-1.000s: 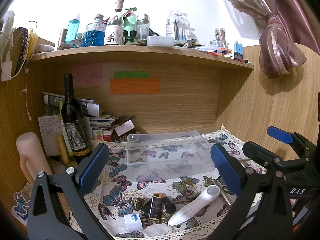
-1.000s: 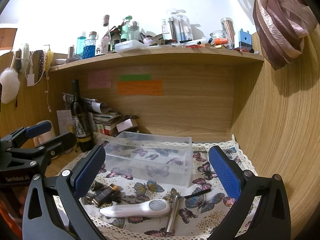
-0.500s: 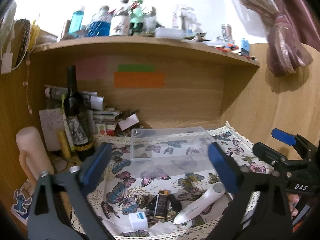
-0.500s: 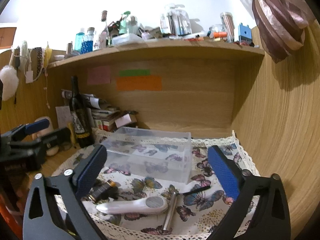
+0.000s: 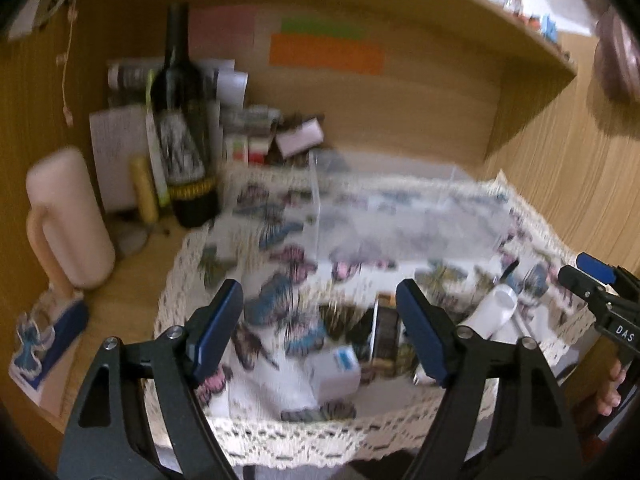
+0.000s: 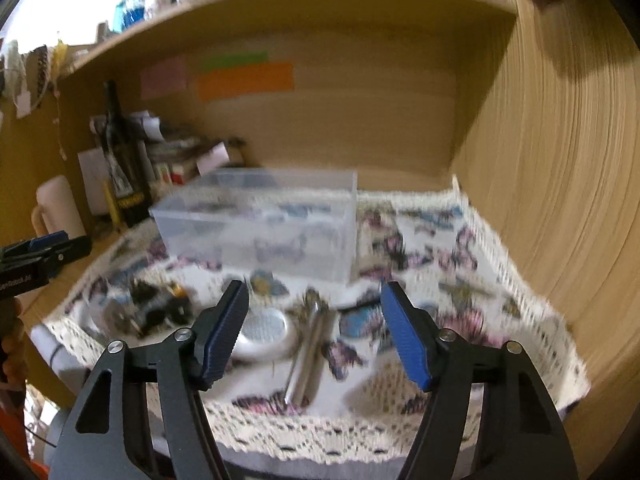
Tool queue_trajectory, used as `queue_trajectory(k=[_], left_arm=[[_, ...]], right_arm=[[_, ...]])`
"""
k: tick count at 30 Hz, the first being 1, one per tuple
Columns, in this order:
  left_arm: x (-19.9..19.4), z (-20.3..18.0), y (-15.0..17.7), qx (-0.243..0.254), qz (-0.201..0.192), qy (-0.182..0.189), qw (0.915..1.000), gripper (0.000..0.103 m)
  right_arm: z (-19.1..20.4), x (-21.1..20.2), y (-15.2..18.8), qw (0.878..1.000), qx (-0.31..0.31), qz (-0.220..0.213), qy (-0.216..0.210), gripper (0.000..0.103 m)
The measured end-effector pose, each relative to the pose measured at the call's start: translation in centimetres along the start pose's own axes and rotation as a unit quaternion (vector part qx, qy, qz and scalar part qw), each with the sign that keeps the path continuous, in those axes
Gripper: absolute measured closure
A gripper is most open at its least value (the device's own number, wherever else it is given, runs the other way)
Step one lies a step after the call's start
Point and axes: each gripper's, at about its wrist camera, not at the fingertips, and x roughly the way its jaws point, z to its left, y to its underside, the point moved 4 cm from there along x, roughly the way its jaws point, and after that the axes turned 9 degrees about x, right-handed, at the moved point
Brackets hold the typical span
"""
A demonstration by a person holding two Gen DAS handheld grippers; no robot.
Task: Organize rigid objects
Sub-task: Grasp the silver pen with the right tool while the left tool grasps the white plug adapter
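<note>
Noting both tools spread wide, holding nothing. The metal tube (image 6: 310, 354) lies on the tabletop cloth between the right tool (image 6: 314, 334) fingers, long axis pointing away toward the clear bin (image 6: 260, 224); I judge the left tool (image 5: 320, 328) farther.

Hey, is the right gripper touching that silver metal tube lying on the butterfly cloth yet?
Apart. In the right wrist view the right gripper is open above the metal tube, whose length shows unbroken between the blue pads, neither one reaching it.
</note>
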Motion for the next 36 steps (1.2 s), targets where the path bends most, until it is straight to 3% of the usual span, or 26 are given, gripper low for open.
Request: queue_trajectory(k=[5,12,14,16,18,19,21,30,31,34,36], left_arm=[[1.5,-0.6,2.4,-0.006,0.039,0.012,0.9992,0.024],[3.0,-1.2,3.9,-0.005,0.065,0.026,0.9976,0.029],[3.5,-1.3,4.2,-0.004,0.072,0.029,0.997,0.032],[4.0,-1.4,4.4,-0.006,0.079,0.033,0.9964,0.041],[4.5,-1.4,4.5,-0.009,0.081,0.039,0.9959,0.053],[4.6,-1.4,4.6,-0.012,0.083,0.042,0.9956,0.052],[4.6,-1.4,4.6,-0.014,0.078,0.04,0.9961,0.053],[3.3,-0.6,3.0,-0.008,0.049,0.015,0.9987,0.053],[3.1,-0.5,2.6,-0.008,0.045,0.015,0.9989,0.06],[2.8,-0.3,1.1,-0.008,0.036,0.018,0.9991,0.094],[2.8,-0.1,0.1,-0.014,0.031,0.037,0.9987,0.094]], right_arm=[[-0.5,2.3,2.3,0.998,0.006,0.06,-0.003,0.049],[-0.6,5.1,3.6,0.995,0.003,0.097,-0.004,0.057],[-0.5,5.8,3.8,0.994,0.001,0.107,-0.006,0.064],[-0.6,6.5,3.8,0.993,0.002,0.114,-0.007,0.071],[-0.7,7.0,3.8,0.994,0.0,0.11,-0.001,0.076],[-0.6,7.0,3.8,0.994,-0.002,0.107,0.001,0.084],[-0.6,7.1,3.7,0.995,0.0,0.104,0.002,0.089],[-1.1,5.1,1.8,0.998,0.011,0.063,0.008,0.089],[-1.1,4.7,1.4,0.998,0.011,0.058,0.007,0.089],[-1.2,3.3,0.1,0.999,0.011,0.032,0.002,0.089],[-1.1,2.3,-1.0,1.0,0.01,0.012,-0.001,0.089]])
